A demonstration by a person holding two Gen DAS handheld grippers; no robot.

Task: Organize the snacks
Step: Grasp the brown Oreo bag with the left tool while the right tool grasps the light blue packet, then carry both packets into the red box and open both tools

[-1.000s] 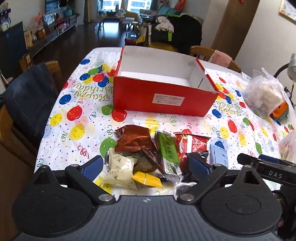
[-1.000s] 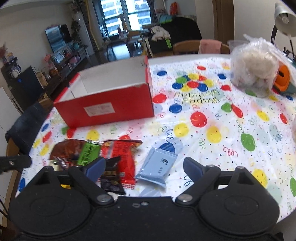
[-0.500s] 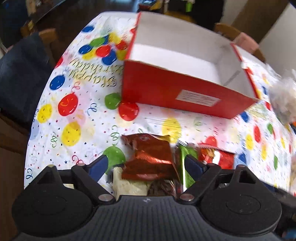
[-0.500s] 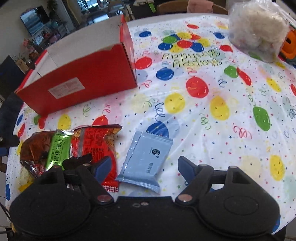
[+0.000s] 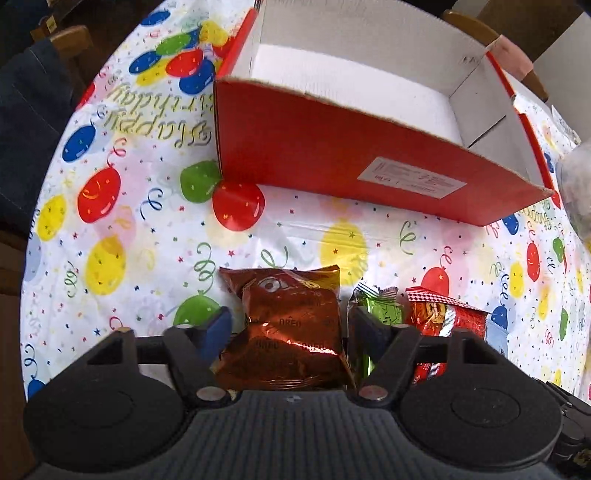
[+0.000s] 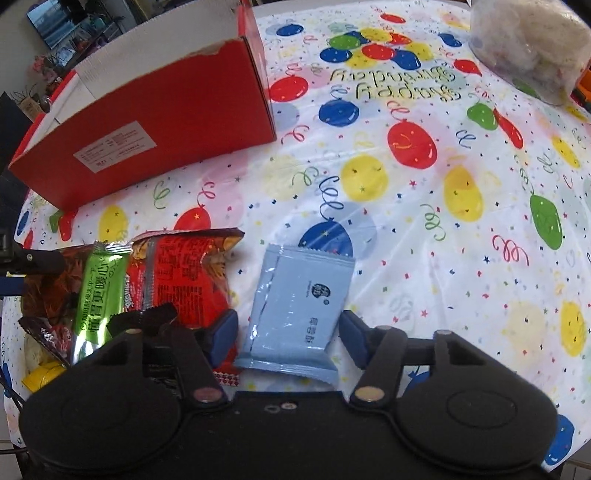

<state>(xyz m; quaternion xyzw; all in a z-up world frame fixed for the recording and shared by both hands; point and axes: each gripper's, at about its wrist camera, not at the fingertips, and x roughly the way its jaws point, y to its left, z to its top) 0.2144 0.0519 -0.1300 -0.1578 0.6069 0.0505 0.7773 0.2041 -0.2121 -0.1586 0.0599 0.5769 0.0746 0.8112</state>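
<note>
Two packets (image 5: 291, 332) (image 6: 295, 314) between closing jaws

The brown packet (image 5: 291, 325) between the left claw's (image 5: 290, 326) fingers read "OREO"; the cloth (image 6: 399, 177) ahead of the right claw (image 6: 288, 332) read "Happy Birthday".

A home: party tablecloth (image 6: 406, 192), wooden chair (image 5: 70, 40), television (image 6: 55, 22).

Both claws lower, narrowed around packets.
</note>
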